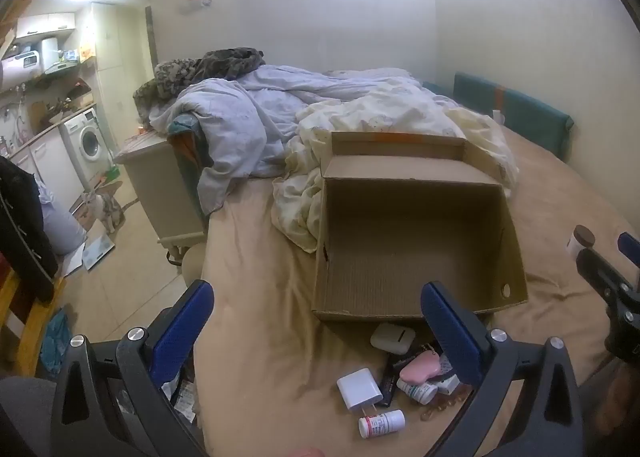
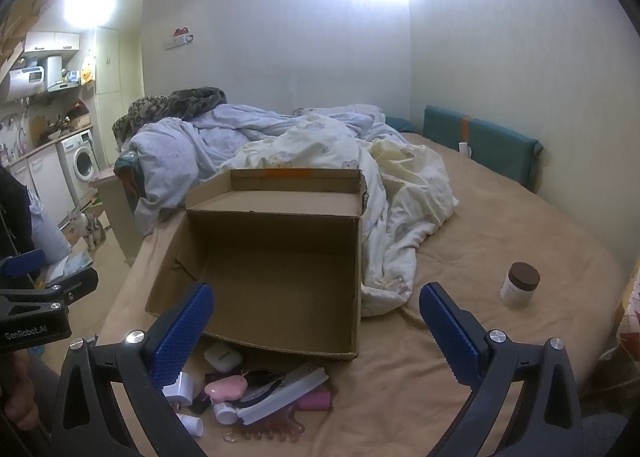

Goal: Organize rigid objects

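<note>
An open, empty cardboard box lies on the tan bed. In front of it sits a heap of small items: a white earbud case, a white charger, a pill bottle, a pink heart-shaped thing, a white brush and a comb. A brown-lidded white jar stands apart at the right. My left gripper hangs open above the heap. The right gripper is open beside it, with nothing held.
Crumpled white and cream bedding lies behind and right of the box. A teal cushion leans on the far wall. The bed's left edge drops to the floor by a nightstand; a cat and a washing machine are beyond.
</note>
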`<move>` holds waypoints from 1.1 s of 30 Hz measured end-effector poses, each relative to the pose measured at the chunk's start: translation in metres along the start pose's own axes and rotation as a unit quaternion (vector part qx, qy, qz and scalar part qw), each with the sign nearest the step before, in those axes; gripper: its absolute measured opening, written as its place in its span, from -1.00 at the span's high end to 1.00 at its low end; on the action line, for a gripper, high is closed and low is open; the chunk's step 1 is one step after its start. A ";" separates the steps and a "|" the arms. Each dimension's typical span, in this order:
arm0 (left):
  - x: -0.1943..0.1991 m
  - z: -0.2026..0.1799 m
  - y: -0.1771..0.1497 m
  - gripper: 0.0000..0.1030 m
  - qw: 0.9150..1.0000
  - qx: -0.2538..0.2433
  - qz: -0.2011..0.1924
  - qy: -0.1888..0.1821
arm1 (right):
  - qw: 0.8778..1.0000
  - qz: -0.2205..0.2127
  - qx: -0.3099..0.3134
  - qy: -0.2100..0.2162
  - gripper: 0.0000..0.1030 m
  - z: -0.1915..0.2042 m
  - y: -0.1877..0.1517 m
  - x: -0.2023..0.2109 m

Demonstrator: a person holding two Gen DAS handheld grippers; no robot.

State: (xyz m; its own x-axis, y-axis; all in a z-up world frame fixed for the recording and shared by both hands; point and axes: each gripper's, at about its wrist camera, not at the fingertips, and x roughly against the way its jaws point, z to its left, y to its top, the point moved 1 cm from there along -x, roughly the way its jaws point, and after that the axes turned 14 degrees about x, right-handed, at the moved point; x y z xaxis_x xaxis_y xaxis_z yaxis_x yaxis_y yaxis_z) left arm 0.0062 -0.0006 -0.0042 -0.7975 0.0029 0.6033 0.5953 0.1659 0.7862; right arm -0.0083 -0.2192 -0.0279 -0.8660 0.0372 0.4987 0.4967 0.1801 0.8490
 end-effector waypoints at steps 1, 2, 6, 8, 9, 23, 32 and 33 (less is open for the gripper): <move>0.000 0.003 0.003 -1.00 1.000 0.000 0.001 -0.001 | 1.000 -0.001 0.000 -0.001 -1.00 0.000 0.000 0.000; 0.000 0.003 0.003 -1.00 1.000 -0.001 0.000 -0.001 | 1.000 -0.001 0.000 -0.001 -1.00 0.000 0.000 0.001; 0.000 0.000 0.005 -1.00 1.000 0.000 -0.002 -0.001 | 1.000 0.000 0.000 -0.002 -1.00 -0.001 0.001 0.000; 0.001 0.000 0.005 -1.00 1.000 0.000 -0.002 -0.002 | 1.000 0.000 0.000 -0.002 -1.00 -0.002 0.002 0.000; 0.001 0.000 0.005 -1.00 1.000 0.000 -0.001 -0.002 | 1.000 -0.001 0.000 -0.001 -1.00 0.001 0.003 0.002; 0.001 -0.001 0.000 -1.00 1.000 -0.002 -0.005 -0.001 | 1.000 -0.002 0.003 -0.003 -1.00 0.001 -0.001 0.000; 0.001 0.003 -0.001 -1.00 1.000 -0.001 -0.006 0.002 | 1.000 -0.004 0.005 -0.005 -1.00 0.001 0.000 0.000; 0.002 0.003 -0.001 -1.00 1.000 0.000 -0.006 0.002 | 1.000 -0.004 0.006 -0.006 -1.00 0.001 0.000 0.000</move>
State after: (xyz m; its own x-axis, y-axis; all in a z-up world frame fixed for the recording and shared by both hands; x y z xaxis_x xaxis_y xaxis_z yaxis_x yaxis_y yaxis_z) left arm 0.0042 0.0021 -0.0040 -0.8047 -0.0032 0.5937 0.5851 0.1654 0.7939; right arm -0.0082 -0.2179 -0.0282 -0.8708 0.0470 0.4895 0.4888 0.1914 0.8512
